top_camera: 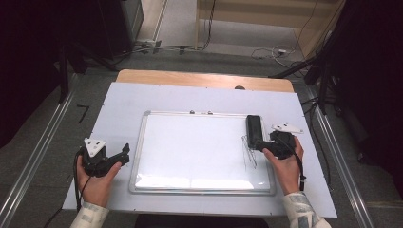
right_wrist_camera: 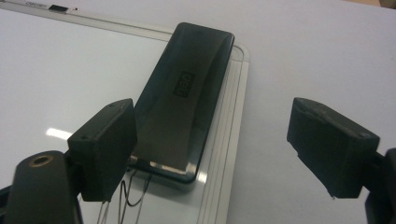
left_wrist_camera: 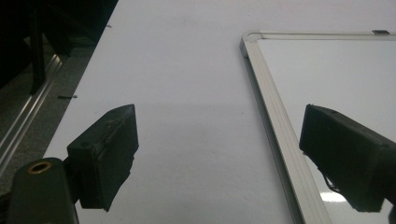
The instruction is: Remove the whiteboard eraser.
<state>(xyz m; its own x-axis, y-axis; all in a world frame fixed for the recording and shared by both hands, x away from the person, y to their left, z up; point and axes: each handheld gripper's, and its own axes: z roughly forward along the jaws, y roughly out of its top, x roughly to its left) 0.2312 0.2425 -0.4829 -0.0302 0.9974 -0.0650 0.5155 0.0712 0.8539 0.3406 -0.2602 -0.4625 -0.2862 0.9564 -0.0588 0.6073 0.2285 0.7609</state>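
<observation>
This looks like a lab or test room set up for recordings. A small wooden table (top_camera: 204, 78) carries a white sheet (top_camera: 119, 104) with a whiteboard (top_camera: 199, 147) laid flat on it. Around the table, metal floor rails (top_camera: 33, 161) run along both sides; beyond its far edge, loose cables (top_camera: 271, 52) trail over grey carpet, and dark stands (top_camera: 328, 71) rise at its right.

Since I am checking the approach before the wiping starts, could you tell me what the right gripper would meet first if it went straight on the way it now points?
Most likely the black eraser: it lies just ahead of the open right gripper, on the whiteboard's right frame edge, a little left of centre between the jaws.
</observation>
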